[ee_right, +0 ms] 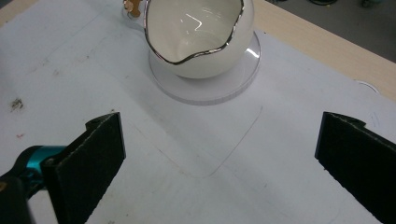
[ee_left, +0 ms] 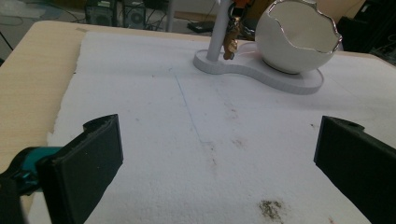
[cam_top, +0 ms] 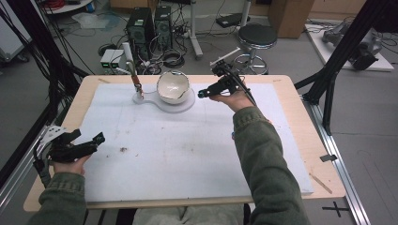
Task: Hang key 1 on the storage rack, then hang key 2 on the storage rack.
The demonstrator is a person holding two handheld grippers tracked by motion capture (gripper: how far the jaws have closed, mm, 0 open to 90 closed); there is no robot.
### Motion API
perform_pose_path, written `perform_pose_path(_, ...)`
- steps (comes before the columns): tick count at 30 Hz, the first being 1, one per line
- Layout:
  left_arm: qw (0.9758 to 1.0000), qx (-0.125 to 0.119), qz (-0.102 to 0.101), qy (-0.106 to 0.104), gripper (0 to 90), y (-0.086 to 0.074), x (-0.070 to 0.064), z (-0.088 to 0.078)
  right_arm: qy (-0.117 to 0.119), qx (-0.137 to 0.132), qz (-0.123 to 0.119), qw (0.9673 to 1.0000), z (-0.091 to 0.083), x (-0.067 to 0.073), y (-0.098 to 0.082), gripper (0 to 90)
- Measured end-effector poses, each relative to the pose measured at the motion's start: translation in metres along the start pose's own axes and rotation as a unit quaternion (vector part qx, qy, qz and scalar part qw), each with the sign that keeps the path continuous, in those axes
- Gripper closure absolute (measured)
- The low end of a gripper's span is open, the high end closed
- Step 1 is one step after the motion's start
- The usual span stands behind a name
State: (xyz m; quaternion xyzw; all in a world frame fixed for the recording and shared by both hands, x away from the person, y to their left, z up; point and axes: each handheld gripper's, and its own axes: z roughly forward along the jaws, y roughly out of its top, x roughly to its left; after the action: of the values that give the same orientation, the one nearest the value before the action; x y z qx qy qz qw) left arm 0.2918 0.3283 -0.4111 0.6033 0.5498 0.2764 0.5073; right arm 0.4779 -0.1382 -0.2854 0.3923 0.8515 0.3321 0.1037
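Note:
A white egg-shaped bowl (cam_top: 172, 86) with a jagged silver rim sits on a flat white base (cam_top: 187, 104) at the far middle of the white foam board (cam_top: 187, 154). A short post (cam_top: 134, 79) rises from the base's left end, and a small brown ornament (ee_left: 229, 41) hangs from it. My right gripper (cam_top: 212, 84) is open, just right of the bowl and apart from it. In the right gripper view the bowl (ee_right: 201, 37) lies ahead of the open right gripper (ee_right: 219, 135). My left gripper (cam_top: 89, 139) is open and holds nothing at the board's near left edge. In the left gripper view the bowl (ee_left: 294, 37) stands far beyond the open left gripper (ee_left: 219, 140).
The board covers most of a wooden table (cam_top: 300, 103). Small brown stains (cam_top: 123, 150) mark the board's middle left. Behind the table are computer towers (cam_top: 141, 28), cables and a black stool (cam_top: 257, 35). Black frame struts (cam_top: 328, 79) stand at the right.

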Motion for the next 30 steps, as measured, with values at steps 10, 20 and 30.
perform_pose_path(10, 1.0, 0.0, 0.0, 0.0, 1.7, 0.0, 0.0, 0.0, -0.017, 0.006, 0.022, 0.9996, -0.007, -0.021, -0.034, 0.8)
perform_pose_path(20, 1.0, 0.0, 0.0, 0.0, 1.7, 0.0, 0.0, 0.0, -0.034, 0.008, 0.04, 0.9986, -0.019, -0.038, -0.064, 0.8)
perform_pose_path(30, 1.0, 0.0, 0.0, 0.001, 1.7, 0.0, 0.0, 0.0, -0.042, 0.012, 0.058, 0.9973, -0.03, -0.05, -0.09, 0.8)
